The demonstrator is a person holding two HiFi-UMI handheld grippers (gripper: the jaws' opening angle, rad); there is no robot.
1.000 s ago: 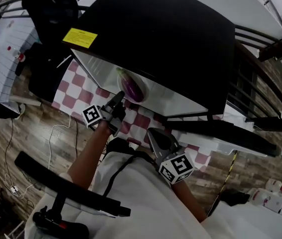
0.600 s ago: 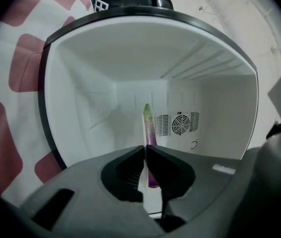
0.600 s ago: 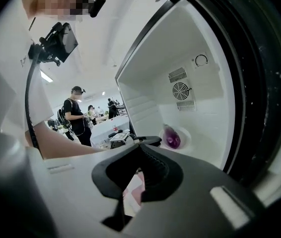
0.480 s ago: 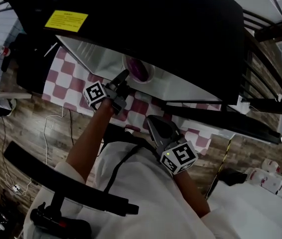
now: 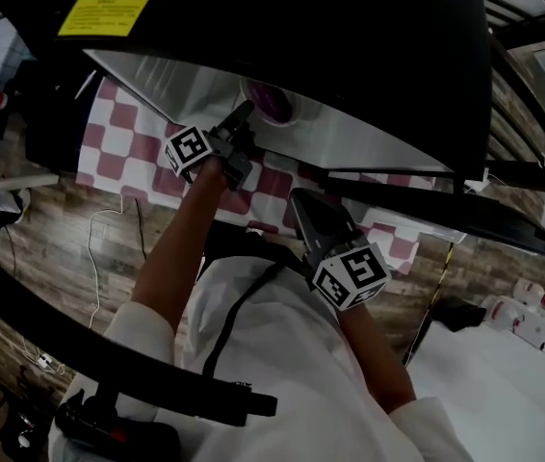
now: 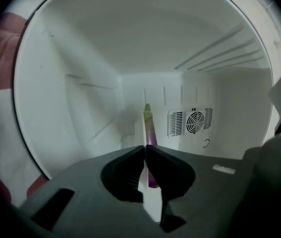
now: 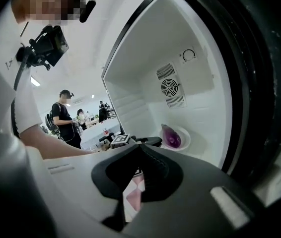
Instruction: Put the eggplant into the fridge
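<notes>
My left gripper (image 5: 242, 115) points forward and level, jaws together, empty; my right gripper (image 5: 301, 203) tilts down, jaws together.

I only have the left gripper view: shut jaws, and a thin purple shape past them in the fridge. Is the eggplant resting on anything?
Observer: Yes. The eggplant lies in a white dish on the fridge floor.
Operator: Where is my right gripper?
Observer: The right gripper hangs outside the fridge, over the checkered cloth, jaws shut on nothing.
Operator: Is the left gripper clear of the dish?
Observer: Its tips are beside the dish's rim; contact cannot be told.
</notes>
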